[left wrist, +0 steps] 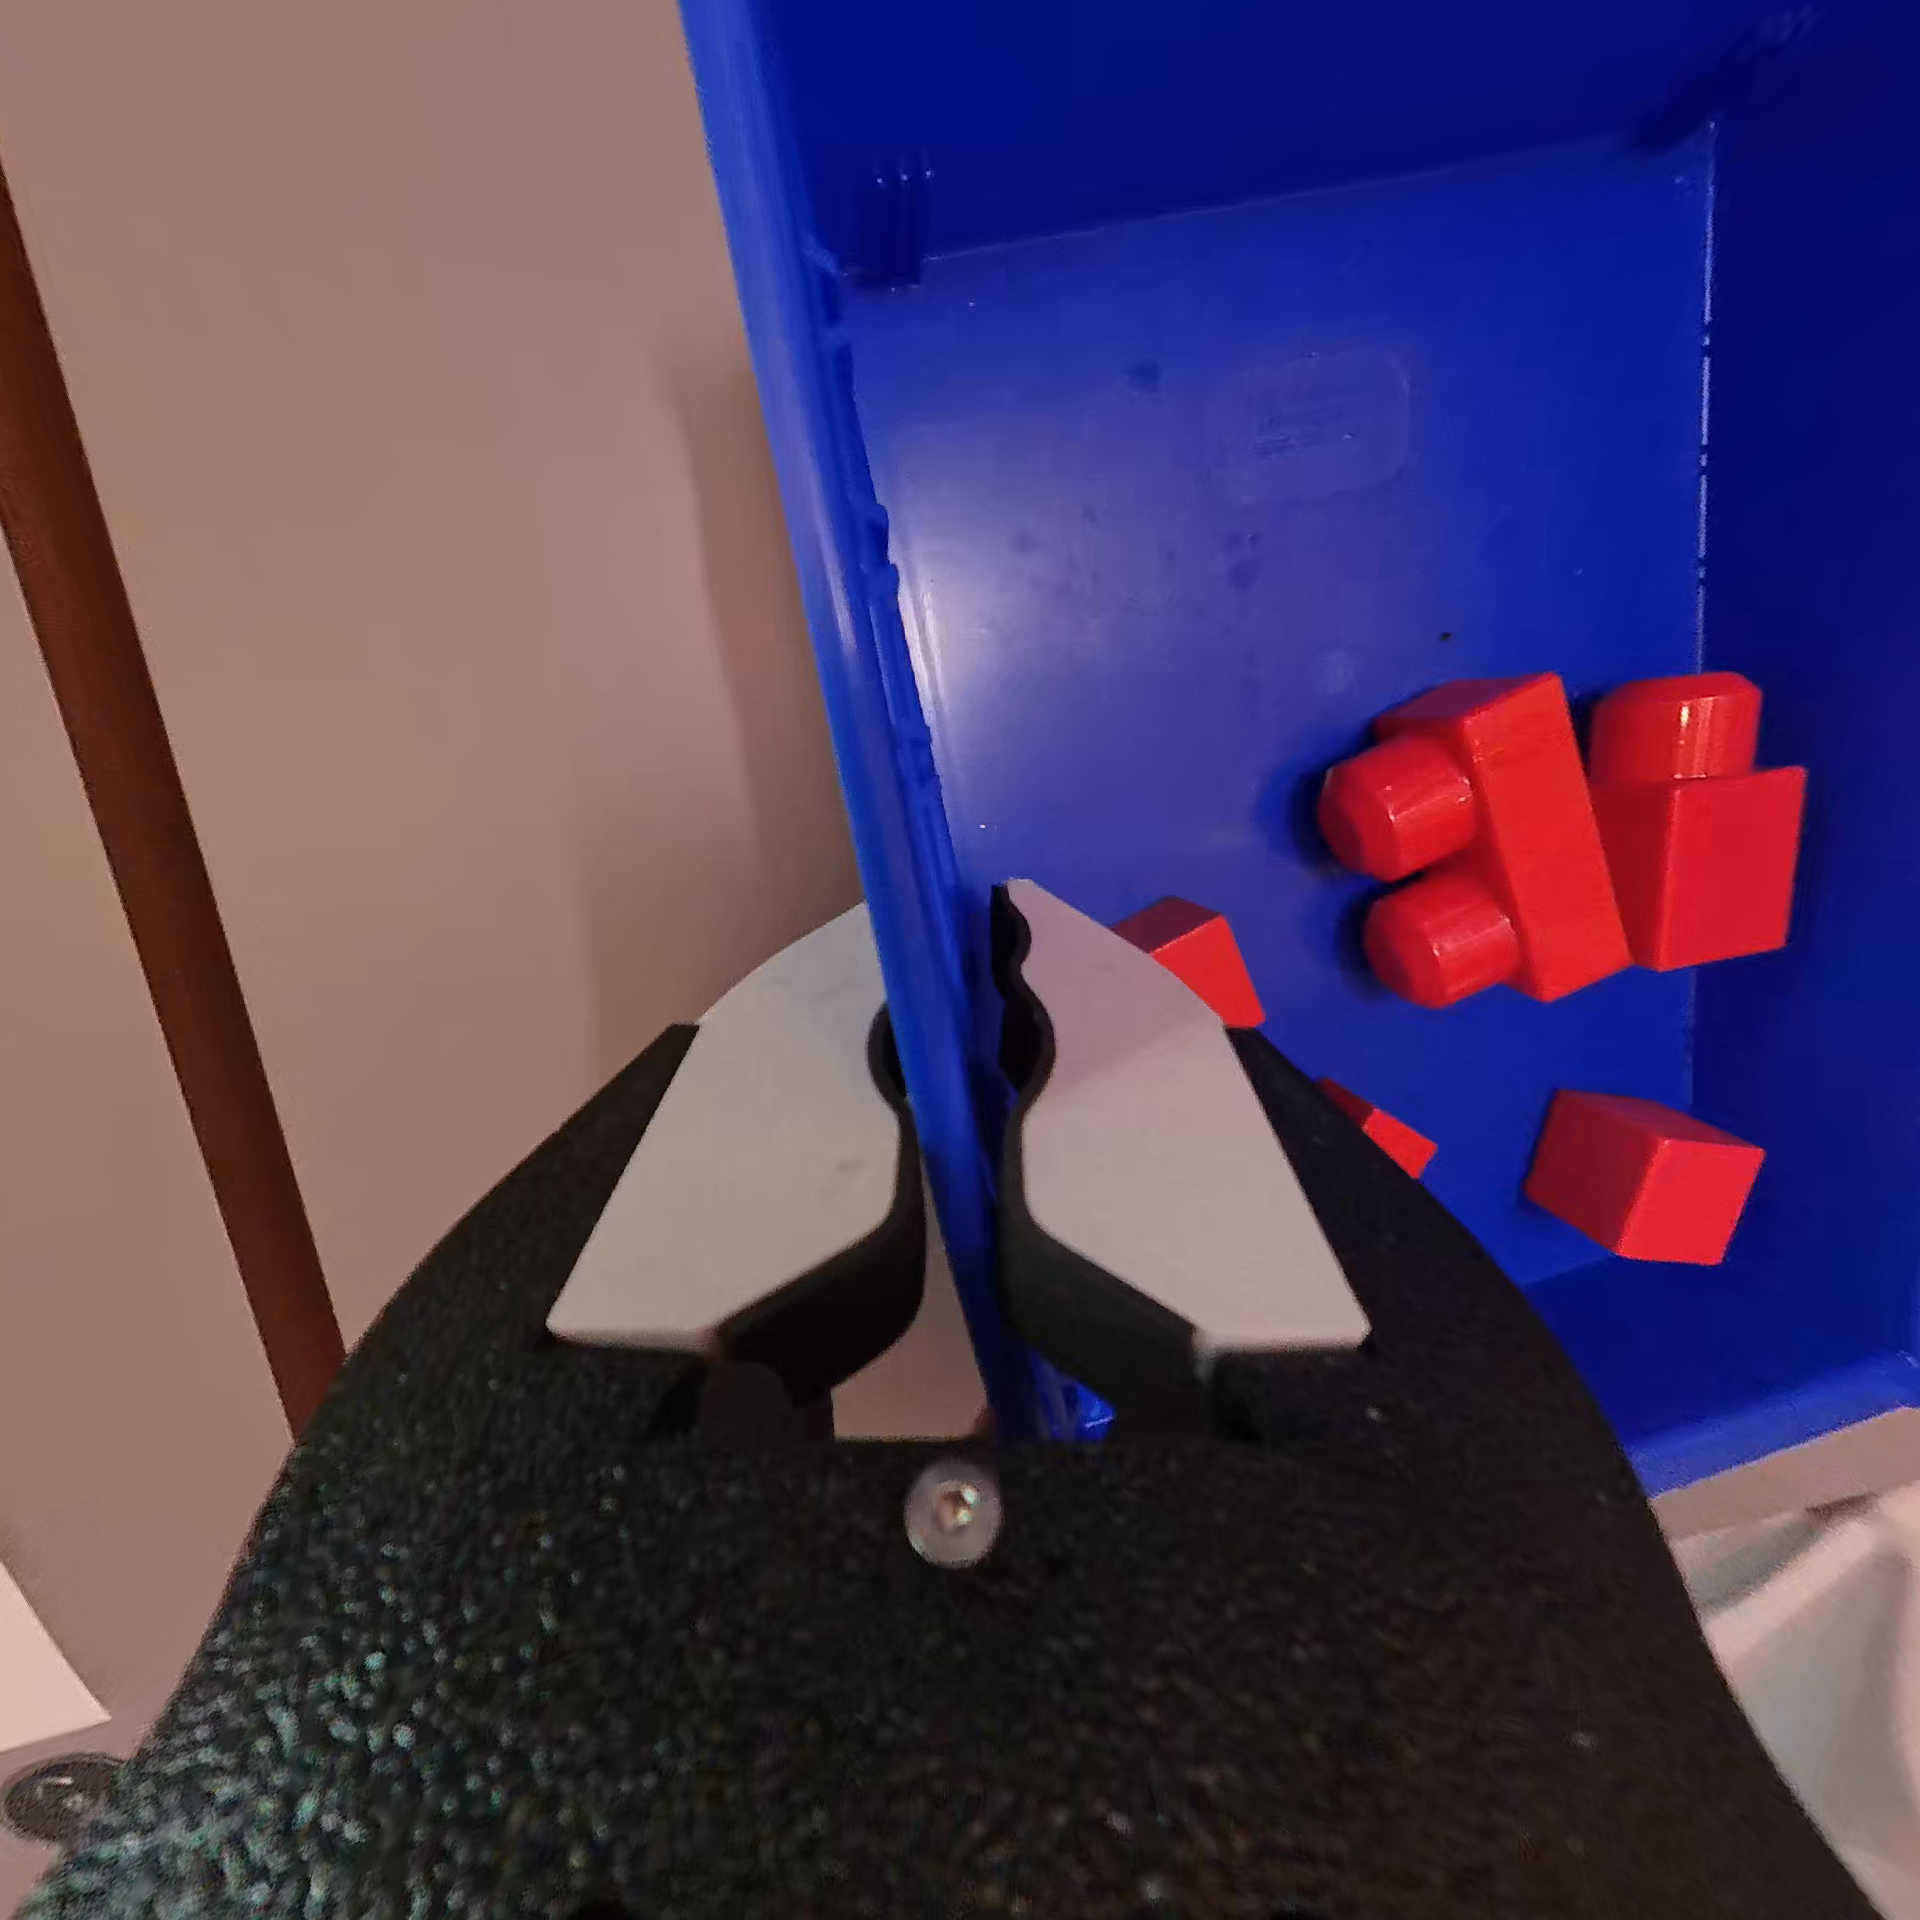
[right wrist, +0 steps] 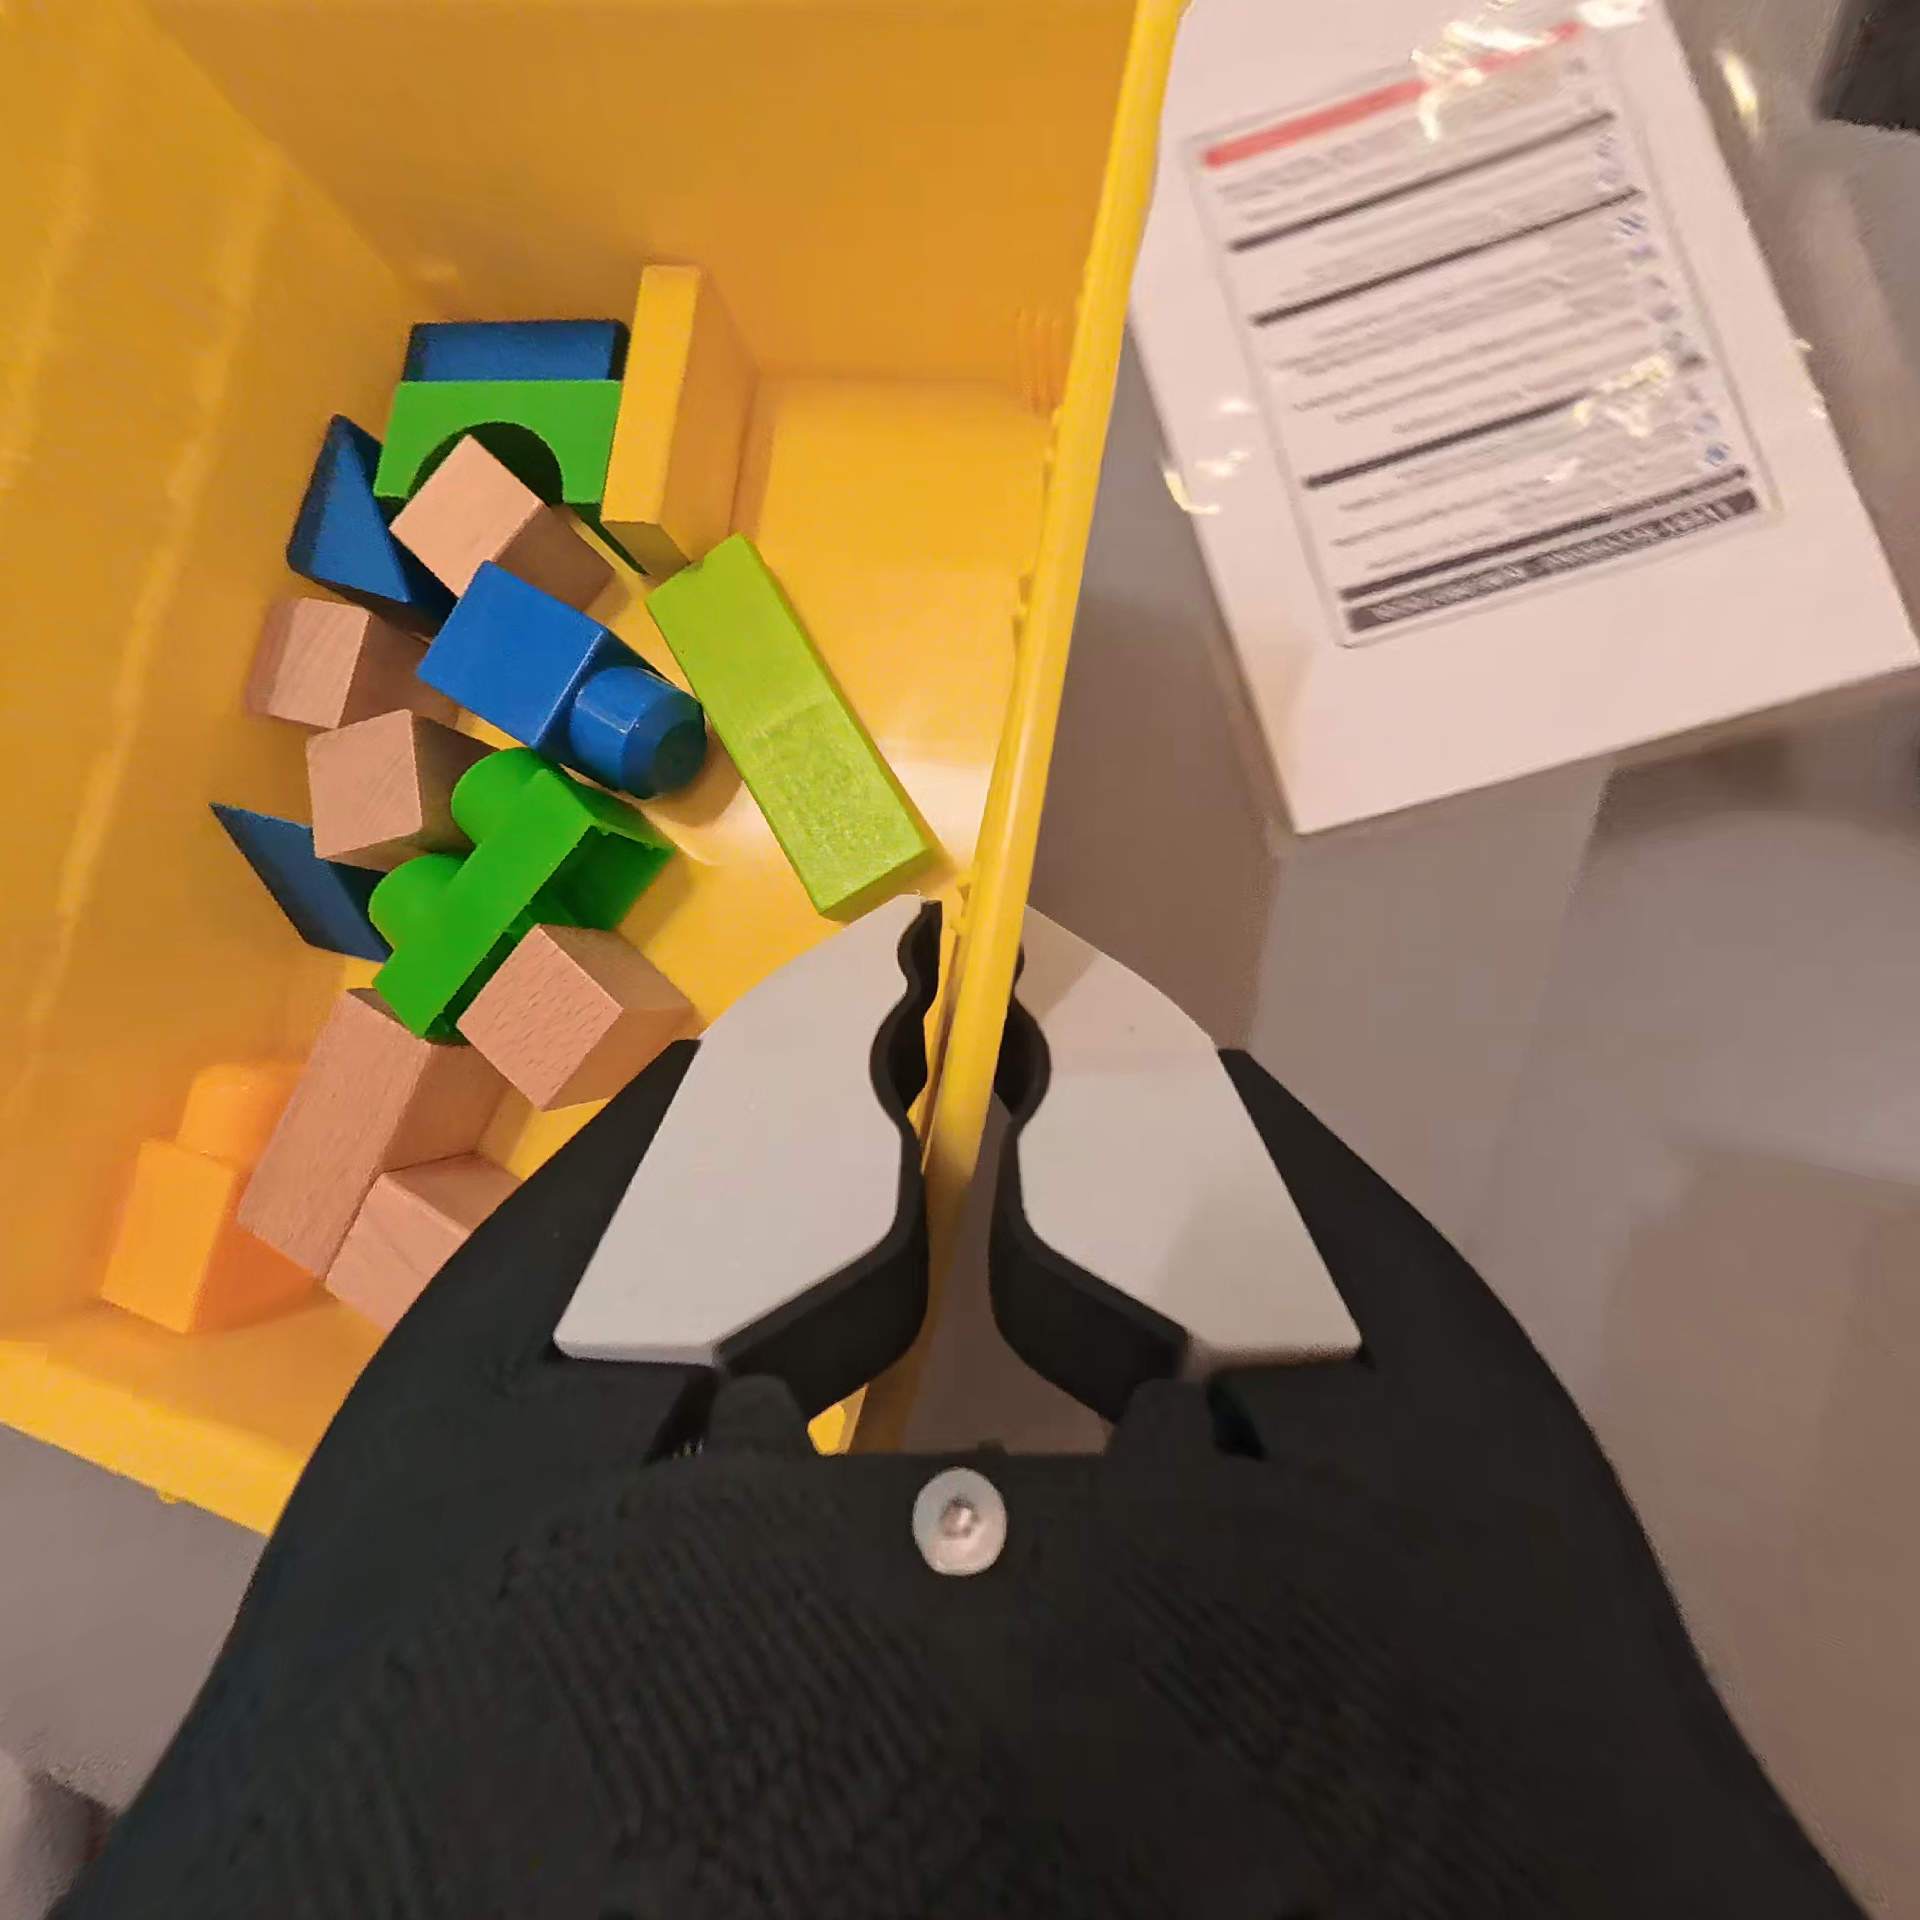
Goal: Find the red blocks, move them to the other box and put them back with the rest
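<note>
— Beige wall [left wrist: 364, 520] is filling the left half of the left wrist view, with a dark brown wooden strip [left wrist: 135, 779] running down it. What is sitting to the right of that?

— A blue box [left wrist: 1195, 468], tipped up on its side by the look of it. The left gripper [left wrist: 951, 997] is clamping that box's side wall, one pad outside and one inside. Red blocks [left wrist: 1507, 831] are lying in the lower right of the frame, inside the box: a two-stud brick, a one-stud brick, a cube and two pieces partly hidden behind the finger.

— So sorting is looking finished?

— I judge so. In the right wrist view, the yellow box [right wrist: 208, 364] on the left is holding blue, green, orange and plain wooden blocks [right wrist: 499, 727], and no red is showing among them. The right gripper [right wrist: 971, 966] is pinching that box's thin right-hand wall. Returning the red blocks to the rest seems to be what is left, probably by pouring.

— And further right?

— Grey tabletop [right wrist: 1558, 1247], and at upper right a white box [right wrist: 1299, 644] carrying a printed sheet [right wrist: 1486, 343] taped down.
</note>
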`<state>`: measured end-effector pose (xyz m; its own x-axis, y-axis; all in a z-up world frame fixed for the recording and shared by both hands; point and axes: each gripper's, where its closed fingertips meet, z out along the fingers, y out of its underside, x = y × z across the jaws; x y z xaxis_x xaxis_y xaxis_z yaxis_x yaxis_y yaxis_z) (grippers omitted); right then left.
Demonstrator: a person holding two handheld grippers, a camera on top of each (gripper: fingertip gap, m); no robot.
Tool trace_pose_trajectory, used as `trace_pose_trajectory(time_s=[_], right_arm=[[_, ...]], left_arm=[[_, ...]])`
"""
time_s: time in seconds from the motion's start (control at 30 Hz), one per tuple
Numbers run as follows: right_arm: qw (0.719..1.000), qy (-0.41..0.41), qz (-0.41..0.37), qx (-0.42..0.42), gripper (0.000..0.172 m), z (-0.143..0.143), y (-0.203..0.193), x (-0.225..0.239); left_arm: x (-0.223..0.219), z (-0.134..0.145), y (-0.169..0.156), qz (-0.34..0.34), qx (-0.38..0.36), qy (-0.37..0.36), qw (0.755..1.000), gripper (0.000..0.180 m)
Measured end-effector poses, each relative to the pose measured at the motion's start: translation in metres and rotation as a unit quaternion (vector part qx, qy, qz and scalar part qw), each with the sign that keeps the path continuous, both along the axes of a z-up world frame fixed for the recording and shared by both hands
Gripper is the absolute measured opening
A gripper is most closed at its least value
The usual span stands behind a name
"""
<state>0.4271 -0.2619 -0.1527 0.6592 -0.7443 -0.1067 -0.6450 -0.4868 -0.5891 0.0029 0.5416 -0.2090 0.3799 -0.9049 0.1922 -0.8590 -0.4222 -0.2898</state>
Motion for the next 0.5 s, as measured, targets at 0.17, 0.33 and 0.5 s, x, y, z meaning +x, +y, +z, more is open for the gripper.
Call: trace_pose_trajectory(time_s=[0.17,0.33,0.5], right_arm=[[0.999,0.011,-0.044,0.014,0.01,-0.015,-0.029,0.047],[0.998,0.021,-0.06,0.004,0.013,-0.034,-0.041,0.075],[0.997,0.036,-0.061,0.026,0.012,-0.05,-0.042,0.089]], left_arm=[[0.041,0.005,0.013,-0.004,0.021,0.001,1.0,0.009],[0.074,0.003,0.028,-0.004,0.038,0.01,0.999,0.009],[0.107,-0.002,0.041,-0.028,0.047,0.013,0.998,0.009]])
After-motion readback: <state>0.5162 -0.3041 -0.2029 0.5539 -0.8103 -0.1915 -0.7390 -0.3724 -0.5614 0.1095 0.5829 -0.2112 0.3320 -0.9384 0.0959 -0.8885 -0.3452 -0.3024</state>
